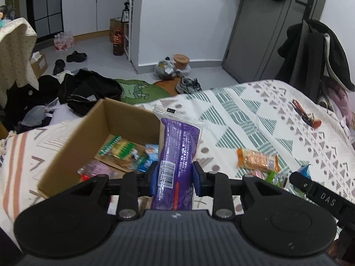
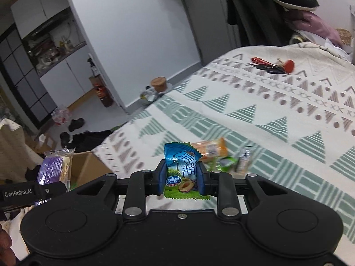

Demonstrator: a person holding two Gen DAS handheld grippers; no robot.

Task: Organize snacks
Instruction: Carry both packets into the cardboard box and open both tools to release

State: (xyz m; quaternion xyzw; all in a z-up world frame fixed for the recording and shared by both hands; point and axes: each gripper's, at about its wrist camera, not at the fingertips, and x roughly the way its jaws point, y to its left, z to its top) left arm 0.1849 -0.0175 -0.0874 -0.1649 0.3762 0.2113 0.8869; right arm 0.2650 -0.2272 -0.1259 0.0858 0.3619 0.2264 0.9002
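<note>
My left jaws [image 1: 174,178] are squeezed onto a long purple snack pack with clear ends [image 1: 178,153]. The blue pads [image 1: 153,180] press on both sides of it, near its bar code. The pack stands up between them and leans toward 12 o'clock. It hangs over the right edge of an open brown cardboard box [image 1: 104,119] that sits on the bed at my 10 o'clock.

Inside the box lie a green and yellow snack bag [image 1: 121,148], a small blue bag [image 1: 148,153] and a pink packet [image 1: 97,169].

My right jaws [image 2: 182,178] are pinched onto a small blue and green snack bag with a picture of nuts [image 2: 180,173]. It is held above the bed. Its crinkly green bottom edge sticks out toward me.

Just past it, at 1 o'clock, more snacks lie in a small pile on the bed: an orange pack of crackers [image 2: 210,149], a little green packet [image 2: 226,161] and a pale one beside it that is too blurry to tell.

The bed has a white blanket with green triangles and brown shapes [image 2: 277,115]. Far off at 1 o'clock, near the bed's far edge, lies a bunch of dark and red things [image 2: 273,65].

Off at my 9 o'clock in the right view I can see my other jaws holding up the purple pack by the box.
</note>
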